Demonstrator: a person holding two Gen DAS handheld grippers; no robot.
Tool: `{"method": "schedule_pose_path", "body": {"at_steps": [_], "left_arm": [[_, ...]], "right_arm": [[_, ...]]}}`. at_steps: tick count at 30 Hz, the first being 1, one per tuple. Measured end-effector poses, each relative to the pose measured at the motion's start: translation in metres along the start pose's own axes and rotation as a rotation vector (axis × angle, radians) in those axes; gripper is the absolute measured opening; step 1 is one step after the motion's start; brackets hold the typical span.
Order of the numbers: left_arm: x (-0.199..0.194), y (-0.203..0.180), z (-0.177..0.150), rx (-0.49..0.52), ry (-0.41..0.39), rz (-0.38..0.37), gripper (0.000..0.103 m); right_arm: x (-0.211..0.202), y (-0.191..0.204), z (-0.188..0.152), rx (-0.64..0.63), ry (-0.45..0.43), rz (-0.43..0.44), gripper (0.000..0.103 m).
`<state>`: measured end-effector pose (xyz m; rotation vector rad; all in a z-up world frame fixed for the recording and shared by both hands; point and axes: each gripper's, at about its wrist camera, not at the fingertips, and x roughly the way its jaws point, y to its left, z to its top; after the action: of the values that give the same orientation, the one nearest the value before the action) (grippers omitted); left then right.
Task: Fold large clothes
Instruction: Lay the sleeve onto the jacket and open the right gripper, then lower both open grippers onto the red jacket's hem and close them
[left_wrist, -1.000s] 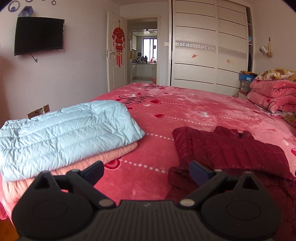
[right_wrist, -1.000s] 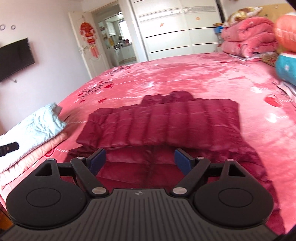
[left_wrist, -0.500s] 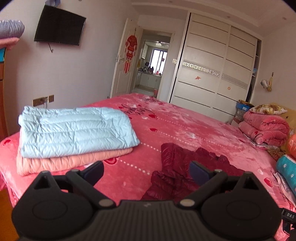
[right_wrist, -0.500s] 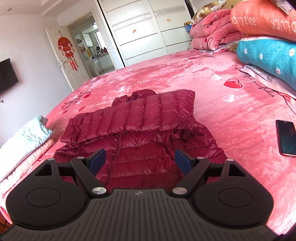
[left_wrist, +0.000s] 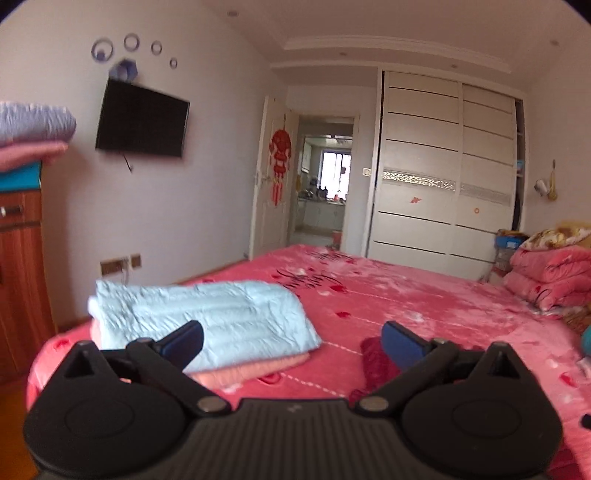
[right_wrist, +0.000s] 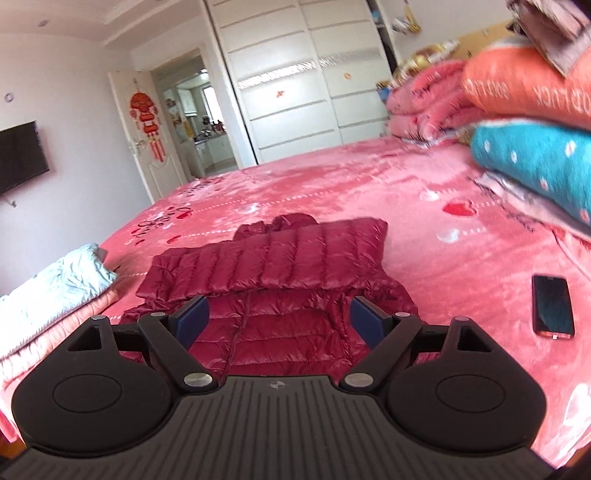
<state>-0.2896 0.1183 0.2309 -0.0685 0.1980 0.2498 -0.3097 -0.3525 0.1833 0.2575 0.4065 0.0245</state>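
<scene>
A dark red quilted down jacket (right_wrist: 280, 273) lies on the pink bed (right_wrist: 369, 192), its sleeves folded across the chest. My right gripper (right_wrist: 280, 321) is open and empty, held above the jacket's lower part. In the left wrist view only a bit of the jacket (left_wrist: 373, 358) shows beside the right finger. My left gripper (left_wrist: 291, 341) is open and empty, raised above the bed edge. A folded light blue jacket (left_wrist: 207, 317) lies on a folded pink one (left_wrist: 255, 369) at the bed's left corner.
A black phone (right_wrist: 552, 306) lies on the bed to the jacket's right. Folded blankets (right_wrist: 532, 110) are stacked at the right. A wooden cabinet (left_wrist: 18, 280) stands left of the bed. The TV (left_wrist: 142, 123), door and wardrobe (left_wrist: 443, 170) are at the far walls.
Both grippers have pulled back and risen away from the red jacket. The left view has tilted upward toward the wall and ceiling. Both stay open.
</scene>
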Motion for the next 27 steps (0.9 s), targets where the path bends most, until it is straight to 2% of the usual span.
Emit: {"method": "schedule_pose_path", "body": {"at_steps": [3, 5, 9, 15, 19, 27], "left_arm": [[0.008, -0.007, -0.012, 0.114, -0.038, 0.109, 0.102], [0.018, -0.011, -0.020, 0.174, -0.026, 0.161, 0.101], [0.033, -0.016, -0.033, 0.243, 0.001, 0.217, 0.100], [0.045, -0.024, -0.056, 0.326, 0.033, 0.291, 0.099], [0.050, -0.029, -0.075, 0.373, 0.058, 0.307, 0.099], [0.059, -0.038, -0.108, 0.381, 0.154, 0.259, 0.099]], "right_arm": [[0.004, 0.000, -0.008, -0.013, 0.003, -0.010, 0.103], [0.010, -0.002, -0.016, -0.026, 0.016, -0.019, 0.103], [0.019, -0.008, -0.030, -0.095, 0.035, -0.095, 0.103], [0.027, -0.027, -0.033, -0.061, 0.037, -0.153, 0.103], [0.031, -0.036, -0.036, -0.059, 0.047, -0.188, 0.103], [0.032, -0.060, -0.034, 0.010, 0.089, -0.219, 0.103]]}}
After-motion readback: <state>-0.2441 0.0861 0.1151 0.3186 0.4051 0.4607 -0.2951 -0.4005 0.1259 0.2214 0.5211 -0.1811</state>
